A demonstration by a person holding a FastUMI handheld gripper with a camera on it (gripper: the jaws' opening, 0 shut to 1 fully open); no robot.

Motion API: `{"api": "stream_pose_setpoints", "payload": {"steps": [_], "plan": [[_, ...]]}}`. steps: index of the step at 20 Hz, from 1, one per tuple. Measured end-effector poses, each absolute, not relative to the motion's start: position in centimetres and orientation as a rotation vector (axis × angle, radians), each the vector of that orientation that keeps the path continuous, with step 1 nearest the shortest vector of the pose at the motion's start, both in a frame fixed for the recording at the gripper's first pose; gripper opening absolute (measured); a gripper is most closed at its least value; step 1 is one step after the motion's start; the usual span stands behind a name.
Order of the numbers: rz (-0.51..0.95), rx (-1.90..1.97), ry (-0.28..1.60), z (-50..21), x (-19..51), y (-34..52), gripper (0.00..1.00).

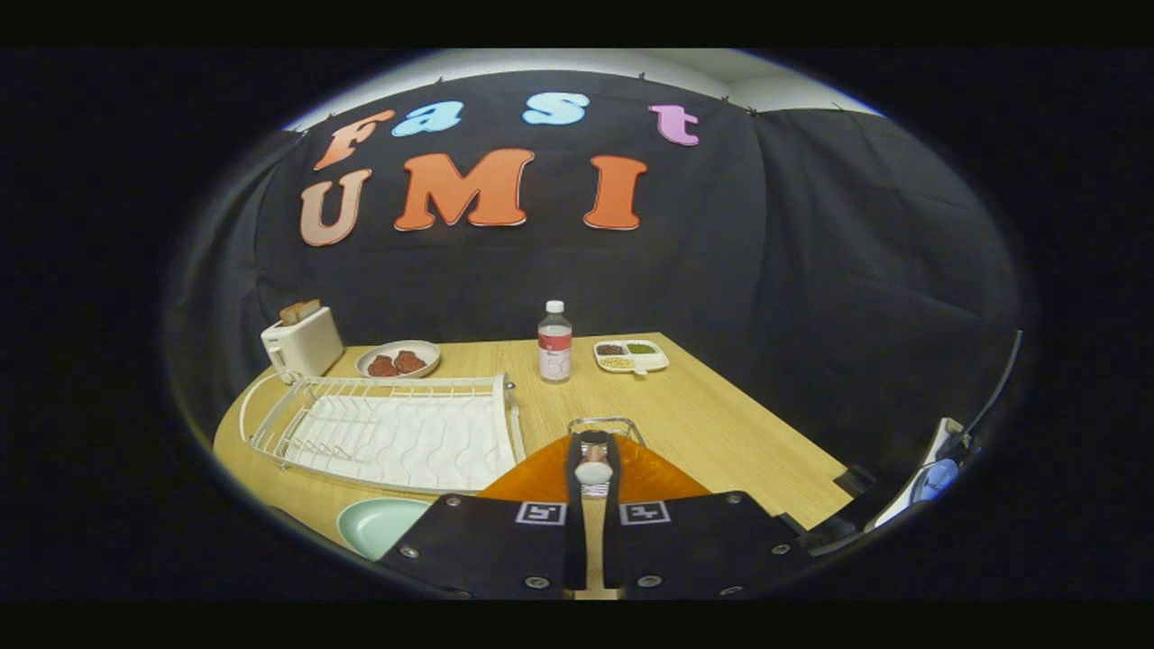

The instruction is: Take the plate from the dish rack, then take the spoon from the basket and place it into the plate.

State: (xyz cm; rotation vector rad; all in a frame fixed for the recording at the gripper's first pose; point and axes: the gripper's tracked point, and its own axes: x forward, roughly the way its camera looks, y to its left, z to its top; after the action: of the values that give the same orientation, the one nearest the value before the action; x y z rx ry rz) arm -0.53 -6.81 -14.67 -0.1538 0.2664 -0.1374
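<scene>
On a pale wooden table (pixel 721 424), the hand-held gripper (pixel 593 469) had its two fingers drawn nearly together, with a small pale rounded object (pixel 593 471) — seemingly the spoon, though too small to tell for certain — pinched between their tips. Directly beyond the fingertips stood the wire basket (pixel 607 424), only its rim clear above them. The white wire dish rack (pixel 388 431) lay ahead and to the left of the fingers, its ribbed drainboard bare of crockery. A pale green plate (pixel 379 525) sat flat on the table close beside the gripper's left side, nearer than the rack, apart from both. Farther off, straight ahead of the fingers, a clear water bottle (pixel 554 343) with a white cap stood upright; just to its right lay a divided white tray (pixel 631 355) holding dark, green and pale bits. To the far left stood a white toaster (pixel 303 342) with bread in its slot, and beside it a shallow dish (pixel 398 359) carrying two brownish pieces — all backed by black cloth.
</scene>
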Motion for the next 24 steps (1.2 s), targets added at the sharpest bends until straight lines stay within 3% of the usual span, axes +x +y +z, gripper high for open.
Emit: {"api": "stream_pose_setpoints", "payload": {"steps": [10, 24], "plan": [[-0.025, -0.172, 0.251, -13.7, -8.9, -0.3, 0.07], [0.153, -0.195, 0.432, -24.4, -10.7, 6.9, 0.07]]}}
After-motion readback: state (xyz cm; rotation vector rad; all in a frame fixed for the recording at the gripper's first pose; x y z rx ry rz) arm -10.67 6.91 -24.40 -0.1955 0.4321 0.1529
